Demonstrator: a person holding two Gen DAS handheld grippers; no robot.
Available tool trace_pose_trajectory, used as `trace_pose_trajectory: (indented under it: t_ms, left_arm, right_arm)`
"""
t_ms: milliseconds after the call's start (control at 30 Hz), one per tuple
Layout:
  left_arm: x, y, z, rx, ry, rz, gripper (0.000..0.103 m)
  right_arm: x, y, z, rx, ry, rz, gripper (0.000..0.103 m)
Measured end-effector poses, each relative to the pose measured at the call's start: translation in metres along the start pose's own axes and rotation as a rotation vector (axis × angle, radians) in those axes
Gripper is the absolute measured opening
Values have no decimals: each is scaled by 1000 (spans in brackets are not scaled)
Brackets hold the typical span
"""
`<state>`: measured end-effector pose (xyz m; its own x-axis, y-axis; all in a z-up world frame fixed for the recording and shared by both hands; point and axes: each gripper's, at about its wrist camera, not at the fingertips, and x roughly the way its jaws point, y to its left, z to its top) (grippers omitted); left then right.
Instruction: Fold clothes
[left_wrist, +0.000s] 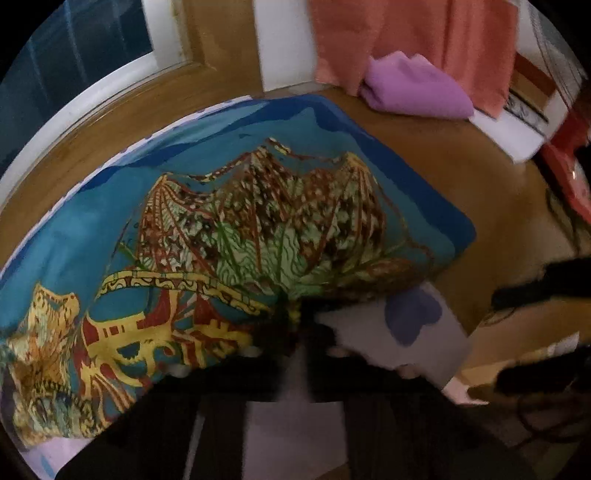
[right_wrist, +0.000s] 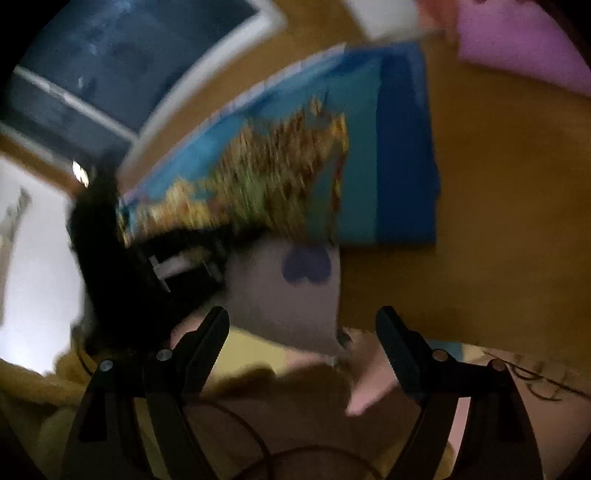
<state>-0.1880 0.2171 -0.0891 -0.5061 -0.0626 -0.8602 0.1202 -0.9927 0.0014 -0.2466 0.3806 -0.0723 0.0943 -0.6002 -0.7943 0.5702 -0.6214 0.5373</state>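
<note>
One patterned blue garment lies spread on the brown wooden surface, with a darker blue band along its far and right edges. One white cloth with a purple heart print lies at the garment's near right corner, touching it. One folded purple cloth rests well apart at the far edge of the surface, against one hanging orange-pink cloth.

Two grippers are present. The left gripper has its jaws fully closed; its dark tips meet at the near hem of the garment, where the print gathers into a bunched point. The fabric appears pinched there, though darkness hides the contact itself. The right gripper stands wide apart, both fingers visible, with nothing between them. It hovers above the near edge of the white cloth.

The left wrist view alone shows the orange-pink cloth and one red object at the right edge. The right wrist view alone, heavily motion-blurred, shows the left gripper's black body from the side, over the near left hem of the garment, and one dark window pane beyond.

No container is identifiable in either view.
</note>
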Motion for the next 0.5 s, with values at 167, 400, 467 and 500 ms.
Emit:
trace_pose_trajectory:
  t_ms: [167, 400, 467, 500]
  left_arm:
    - [-12, 21, 49, -50, -61, -1, 2]
    - [37, 91, 134, -184, -18, 27, 3]
    - [51, 114, 139, -251, 29, -18, 4]
    - [57, 124, 141, -280, 47, -41, 4]
  right_arm:
    - [-9, -22, 5, 50, -16, 98, 83]
    - [-19, -34, 12, 80, -72, 61, 83]
    - [-19, -35, 17, 85, -88, 37, 83]
    - [-18, -34, 19, 83, -91, 24, 82]
